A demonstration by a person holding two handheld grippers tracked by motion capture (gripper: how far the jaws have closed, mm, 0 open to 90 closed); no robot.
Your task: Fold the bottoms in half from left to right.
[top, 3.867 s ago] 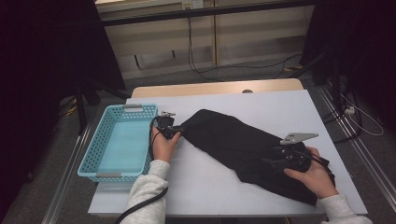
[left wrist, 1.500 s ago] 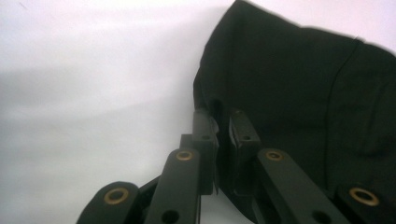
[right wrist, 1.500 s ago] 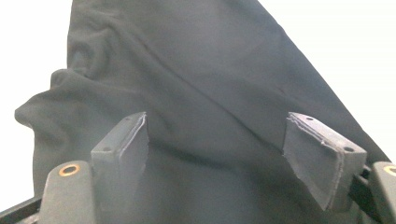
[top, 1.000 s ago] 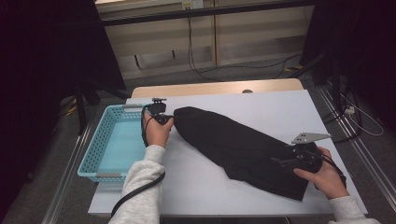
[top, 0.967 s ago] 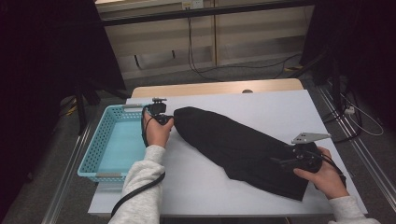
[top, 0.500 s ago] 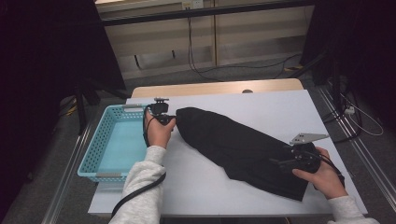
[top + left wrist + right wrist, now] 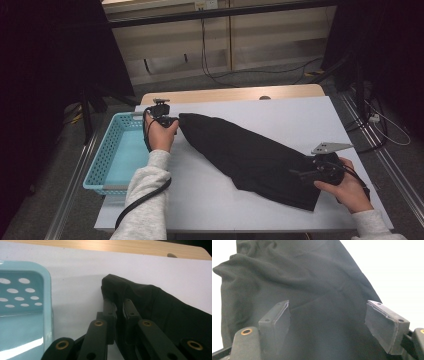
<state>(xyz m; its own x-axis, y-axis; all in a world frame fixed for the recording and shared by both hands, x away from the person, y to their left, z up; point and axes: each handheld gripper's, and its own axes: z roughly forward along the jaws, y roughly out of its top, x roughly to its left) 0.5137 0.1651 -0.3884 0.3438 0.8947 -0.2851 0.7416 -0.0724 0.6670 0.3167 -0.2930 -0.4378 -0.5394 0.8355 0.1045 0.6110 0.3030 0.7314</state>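
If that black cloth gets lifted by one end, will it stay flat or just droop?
Probably droop: the black cloth lies in soft creases and bunches where the left gripper pinches its end. It looks light, so it would likely drag across the table rather than roll.

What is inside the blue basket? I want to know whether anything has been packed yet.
The blue basket shows a bare bottom, nothing packed. Its near-right corner is hidden behind the sleeve. The black cloth lies outside on the table.

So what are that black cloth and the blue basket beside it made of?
The black cloth looks like a soft, matte knit or woven fabric: it folds and wrinkles loosely and gives no shine; the exact fibre cannot be told. The light blue basket looks like moulded plastic: its smooth rim is glossy and catches the light in the left gripper view, and its walls carry rows of regular punched holes.
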